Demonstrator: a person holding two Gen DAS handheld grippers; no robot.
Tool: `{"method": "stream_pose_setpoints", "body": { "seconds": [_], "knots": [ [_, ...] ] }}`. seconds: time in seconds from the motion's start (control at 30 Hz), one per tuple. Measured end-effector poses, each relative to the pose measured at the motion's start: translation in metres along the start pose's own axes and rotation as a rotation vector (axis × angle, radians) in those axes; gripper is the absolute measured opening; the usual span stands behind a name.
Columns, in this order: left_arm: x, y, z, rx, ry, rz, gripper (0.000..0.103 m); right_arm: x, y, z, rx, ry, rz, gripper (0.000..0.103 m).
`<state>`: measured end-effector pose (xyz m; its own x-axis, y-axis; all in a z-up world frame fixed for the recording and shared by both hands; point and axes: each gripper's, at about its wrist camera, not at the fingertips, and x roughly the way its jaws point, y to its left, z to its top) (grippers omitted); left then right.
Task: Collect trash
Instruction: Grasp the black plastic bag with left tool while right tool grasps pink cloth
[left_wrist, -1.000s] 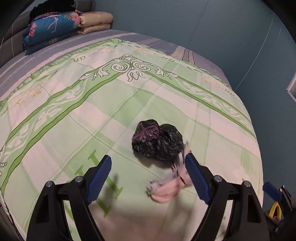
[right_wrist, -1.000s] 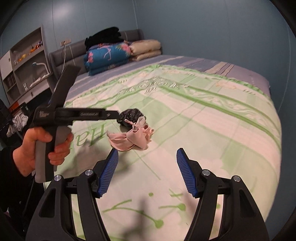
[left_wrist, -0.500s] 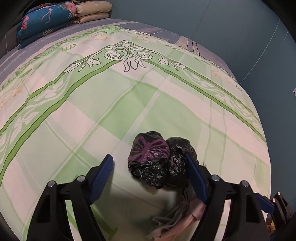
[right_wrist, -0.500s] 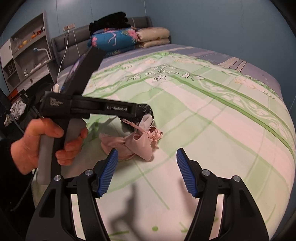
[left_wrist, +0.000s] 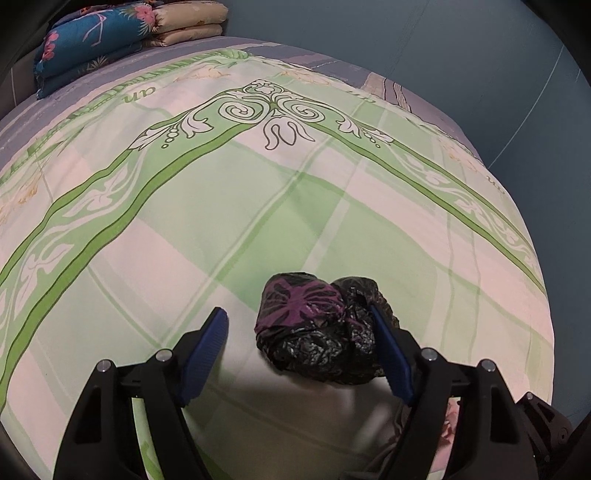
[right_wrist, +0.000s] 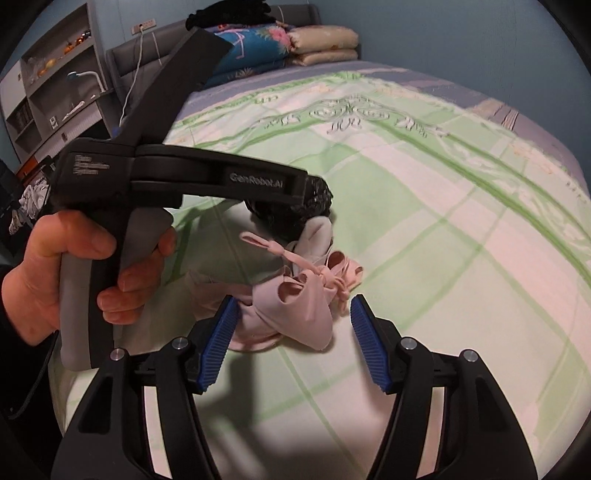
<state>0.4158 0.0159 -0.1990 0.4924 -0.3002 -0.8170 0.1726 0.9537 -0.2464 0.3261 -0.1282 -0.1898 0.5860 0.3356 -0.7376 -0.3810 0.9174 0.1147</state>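
Left wrist view. My left claw (left_wrist: 301, 350) is spread wide and grips nothing. The black bag (left_wrist: 317, 332), a crumpled bundle with a purple print, lies on the bedspread (left_wrist: 258, 206) between my fingers. The right pad (left_wrist: 391, 358) is at the bag's right edge, partly covering it; whether it touches I cannot tell. The left pad (left_wrist: 205, 350) stands apart from the bag, with bare cloth between. A bit of pink bag (left_wrist: 448, 424) shows low on the right, behind the right finger and mostly hidden. Folded quilts (left_wrist: 122, 40) are stacked at the far end of the bed.

Right wrist view. My right claw (right_wrist: 291, 343) is also wide open and holds nothing. The pink bag (right_wrist: 295, 306), tied with a drawstring, lies on the bedspread (right_wrist: 443, 229) between my fingers, reaching past the tips. The left pad (right_wrist: 218, 347) is just beside the bag's left side; contact is unclear. The right pad (right_wrist: 369, 347) is clear of it. Beyond the pink bag, my left claw (right_wrist: 317, 199) reaches in from the left, held in my left hand (right_wrist: 74, 273), with its tip over the black bag (right_wrist: 295, 218). The two bags lie against each other. A grey headboard (right_wrist: 147, 59) and shelves (right_wrist: 55, 74) stand at the far left.
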Motion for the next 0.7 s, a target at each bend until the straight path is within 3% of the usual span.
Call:
{"method": "stream_pose_setpoints", "body": {
  "seconds": [0.1,0.3,0.4,0.7],
  "knots": [
    [0.001,0.003,0.000,-0.003,-0.003,-0.013,0.072,0.008,-0.001,0.001,0.014,0.020,0.022,0.052],
    [-0.001,0.004,0.000,-0.021,-0.002,-0.052,0.052,0.012,0.001,0.005,0.030,0.040,0.052,0.031],
    [-0.001,0.001,-0.001,-0.028,-0.010,-0.043,0.049,0.009,0.000,0.005,0.046,0.045,0.057,0.025],
    [-0.009,-0.005,-0.003,-0.039,-0.036,-0.009,0.044,-0.022,-0.006,0.001,0.096,0.036,0.078,0.021]
  ]
}}
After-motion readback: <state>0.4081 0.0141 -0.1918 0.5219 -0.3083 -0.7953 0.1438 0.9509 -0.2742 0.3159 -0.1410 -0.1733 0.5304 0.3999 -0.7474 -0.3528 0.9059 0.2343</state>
